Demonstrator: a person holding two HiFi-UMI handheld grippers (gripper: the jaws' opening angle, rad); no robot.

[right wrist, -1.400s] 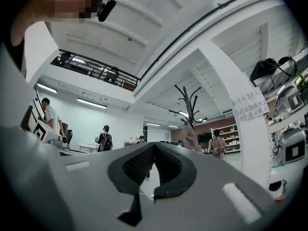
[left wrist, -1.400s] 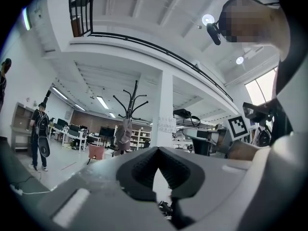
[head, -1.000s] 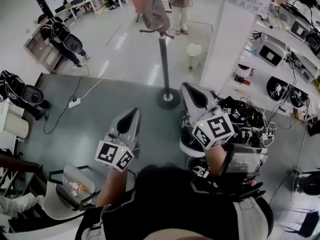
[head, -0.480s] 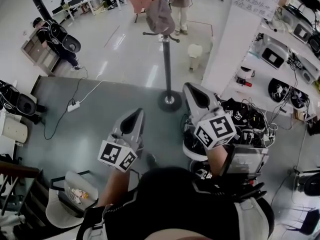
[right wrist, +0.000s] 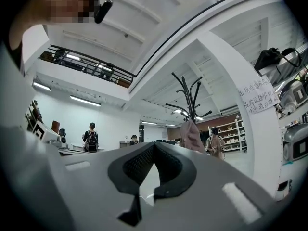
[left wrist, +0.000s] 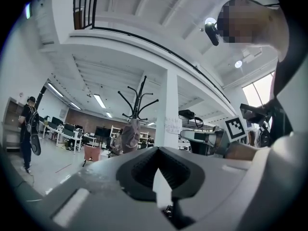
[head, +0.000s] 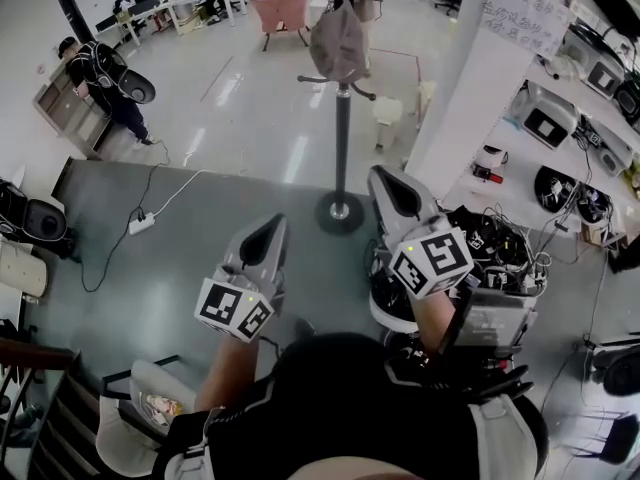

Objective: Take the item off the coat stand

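A dark coat stand (head: 342,133) rises from a round base (head: 340,211) on the grey floor ahead. A greyish-pink soft item (head: 337,42) hangs from its hooks. My left gripper (head: 268,224) is held left of the base, well short of the stand, its jaws shut and empty. My right gripper (head: 383,176) is just right of the base, also shut on nothing. In the left gripper view the item (left wrist: 130,134) hangs under the stand's hooks (left wrist: 138,96), far beyond the gripper (left wrist: 158,150). The right gripper view shows the item (right wrist: 191,136) right of the gripper (right wrist: 154,146).
A white pillar (head: 460,78) stands right of the stand, with shelves of equipment (head: 560,128) and tangled cables (head: 500,243) beyond it. A power strip (head: 141,224) lies on the floor at left. A person (head: 108,73) stands far left; a pink chair (head: 283,13) is behind the stand.
Both grippers have advanced with the person toward the coat stand. The stand and its hanging item now sit closer and slightly further right in the head view. Jaws unchanged.
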